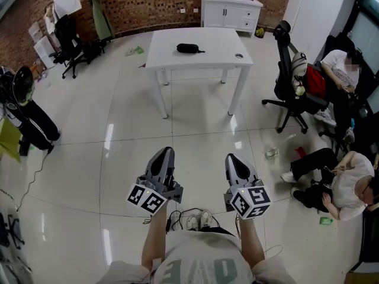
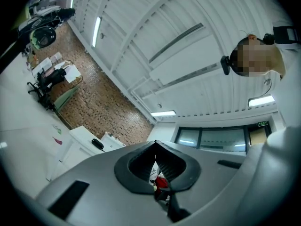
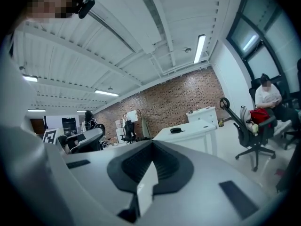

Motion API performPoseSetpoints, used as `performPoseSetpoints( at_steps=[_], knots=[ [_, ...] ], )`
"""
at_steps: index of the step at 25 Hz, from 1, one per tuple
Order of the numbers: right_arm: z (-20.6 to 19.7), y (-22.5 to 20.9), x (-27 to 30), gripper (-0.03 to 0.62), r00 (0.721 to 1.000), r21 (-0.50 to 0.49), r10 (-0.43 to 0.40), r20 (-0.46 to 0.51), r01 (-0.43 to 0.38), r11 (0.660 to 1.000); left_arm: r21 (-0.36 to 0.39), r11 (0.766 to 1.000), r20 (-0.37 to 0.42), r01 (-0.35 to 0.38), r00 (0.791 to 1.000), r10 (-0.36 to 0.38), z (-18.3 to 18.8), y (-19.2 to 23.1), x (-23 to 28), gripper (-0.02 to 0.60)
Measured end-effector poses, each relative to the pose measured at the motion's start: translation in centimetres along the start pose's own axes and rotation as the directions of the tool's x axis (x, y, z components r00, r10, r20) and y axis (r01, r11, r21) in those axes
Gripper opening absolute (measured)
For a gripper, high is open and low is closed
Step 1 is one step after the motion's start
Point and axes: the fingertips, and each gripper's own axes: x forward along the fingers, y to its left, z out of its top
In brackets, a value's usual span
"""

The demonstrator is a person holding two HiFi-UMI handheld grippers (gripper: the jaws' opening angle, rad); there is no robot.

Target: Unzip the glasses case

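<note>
**Glasses case on the far table, both my jaws closed and empty**

The glasses case [image 1: 188,48] is a small, black, rounded oblong lying flat near the middle of the white table [image 1: 207,61]. A thin tab or strap sticks out from one end. It is too small in every view for me to tell whether it is zipped or open.

The table has a smooth matte top and four plain square legs. Near its right front corner sits a little round thing [image 1: 239,56] that I cannot identify.

I stand well short of the table, with glossy pale tiled floor [image 1: 118,129] between us. My left gripper [image 1: 165,152] and right gripper [image 1: 233,158] are held side by side and point toward the table. Each is grey moulded plastic with a marker cube at its back. The jaws of both are pressed together at the tips, ribbed dark pads meeting, with nothing between them. Only a slim slit of background shows lower down.

Behind the table stand a white cabinet [image 1: 231,9] and a rough brick wall [image 1: 154,2]. To the right of the table are a black office chair [image 1: 290,81] and seated people [image 1: 349,182], who are partly cut off by the frame edge.
</note>
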Motion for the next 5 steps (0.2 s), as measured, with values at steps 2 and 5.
performPoseSetpoints(
  at_steps=[2,5],
  knots=[
    [0.02,-0.12,-0.08,0.002,1.0,0.002,-0.001,-0.001,0.001,1.0,-0.005,1.0,-0.002,0.0,1.0,0.0,-0.12,-0.07,-0.01,0.005],
    [0.06,-0.56,0.44,0.002,1.0,-0.005,-0.003,-0.001,0.003,1.0,0.003,1.0,-0.006,-0.003,1.0,0.003,-0.39,0.2,0.42,0.005]
  ],
)
